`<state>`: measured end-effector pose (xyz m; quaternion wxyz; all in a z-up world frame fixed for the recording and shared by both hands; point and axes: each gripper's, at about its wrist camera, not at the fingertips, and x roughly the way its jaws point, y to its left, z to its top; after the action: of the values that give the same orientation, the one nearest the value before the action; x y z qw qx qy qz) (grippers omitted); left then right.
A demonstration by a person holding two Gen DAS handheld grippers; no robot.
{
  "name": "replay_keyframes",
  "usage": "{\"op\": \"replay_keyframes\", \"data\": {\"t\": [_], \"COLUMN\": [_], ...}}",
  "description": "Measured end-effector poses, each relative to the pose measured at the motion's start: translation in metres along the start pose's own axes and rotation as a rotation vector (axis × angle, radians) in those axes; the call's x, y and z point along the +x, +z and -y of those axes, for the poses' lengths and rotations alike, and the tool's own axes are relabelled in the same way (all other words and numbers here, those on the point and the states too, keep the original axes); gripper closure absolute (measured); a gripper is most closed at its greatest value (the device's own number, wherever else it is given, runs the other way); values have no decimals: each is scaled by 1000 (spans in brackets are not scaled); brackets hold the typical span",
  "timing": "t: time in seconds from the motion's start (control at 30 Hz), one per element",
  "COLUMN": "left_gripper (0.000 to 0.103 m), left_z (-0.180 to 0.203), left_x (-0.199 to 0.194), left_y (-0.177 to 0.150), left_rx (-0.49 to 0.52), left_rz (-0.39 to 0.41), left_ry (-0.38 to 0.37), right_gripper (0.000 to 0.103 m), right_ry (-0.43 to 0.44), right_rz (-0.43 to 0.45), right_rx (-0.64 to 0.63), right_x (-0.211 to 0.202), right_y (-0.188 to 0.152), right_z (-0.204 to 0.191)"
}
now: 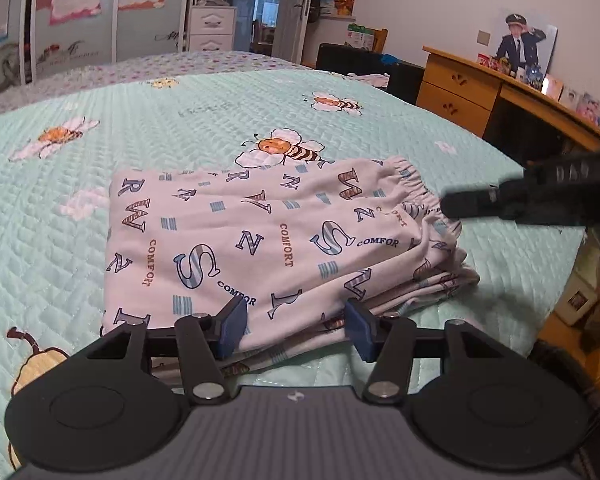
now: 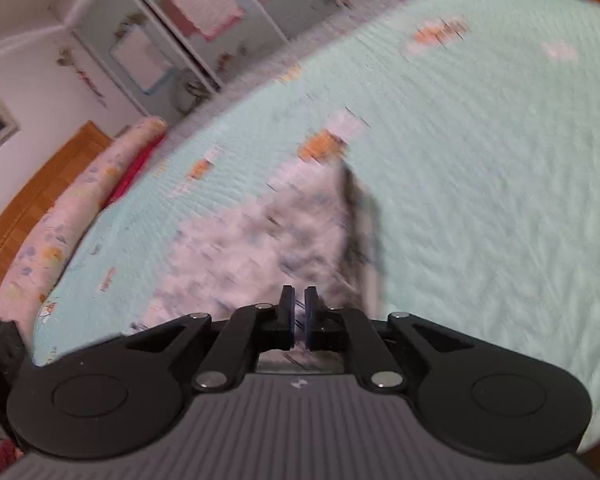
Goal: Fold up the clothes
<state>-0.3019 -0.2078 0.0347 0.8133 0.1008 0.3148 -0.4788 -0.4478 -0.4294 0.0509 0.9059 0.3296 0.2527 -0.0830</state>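
Folded pants (image 1: 268,240) sitting on the bed (image 1: 100,184), white fabric with blue letters and "COMFORT" printed all over, elastic waistband bunched up at the right end. Stacked in several layers, edges showing along the near right side. Quilted mint bedspread with bee and flower prints underneath.

Left claw (image 1: 296,330) about half open, blue pads (image 1: 236,326) straddling the near edge of the folded pile, not pinching anything. Cloth between them but no squeeze visible.

Right claw (image 2: 299,312) pretty much closed, just a sliver of gap between the pads, right over the cloth edge. Too blurry in its own view to say if any fabric is caught in there. Seen from the left wrist view, reaching in from the right (image 1: 476,202), tip right at the waistband.

Wooden desk (image 1: 460,84) off past the bed on the right, wardrobe (image 1: 100,8) behind.
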Motion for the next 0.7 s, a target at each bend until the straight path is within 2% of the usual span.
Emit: {"op": "replay_keyframes", "data": {"t": [0.07, 0.13, 0.17, 0.2, 0.33, 0.37, 0.47, 0.6, 0.7], "left_gripper": [46, 46, 46, 46, 46, 46, 46, 46, 46], "left_z": [-1, 1, 3, 3, 6, 6, 6, 5, 8], "left_x": [0, 2, 3, 4, 5, 6, 4, 1, 1], "left_y": [1, 4, 6, 7, 15, 18, 24, 35, 40], "left_rx": [-1, 2, 5, 9, 33, 34, 18, 0, 24], "left_rz": [-12, -27, -36, -49, -98, -111, -136, -157, -151], "left_ry": [-5, -10, -13, -11, 3, 9, 21, 41, 61], "right_gripper": [93, 90, 103, 103, 103, 96, 95, 90, 88], "right_ry": [26, -21, -67, -86, -79, -75, -32, -2, 18], "right_rz": [18, -14, -43, -56, -43, -32, 9, 33, 47], "right_rx": [-5, 30, 40, 56, 121, 103, 32, 22, 35], "right_x": [4, 18, 26, 31, 20, 18, 16, 37, 55], "right_y": [7, 4, -1, -7, -6, -1, 15, 43, 52], "right_z": [-4, 7, 15, 24, 27, 19, -4, -14, -11]}}
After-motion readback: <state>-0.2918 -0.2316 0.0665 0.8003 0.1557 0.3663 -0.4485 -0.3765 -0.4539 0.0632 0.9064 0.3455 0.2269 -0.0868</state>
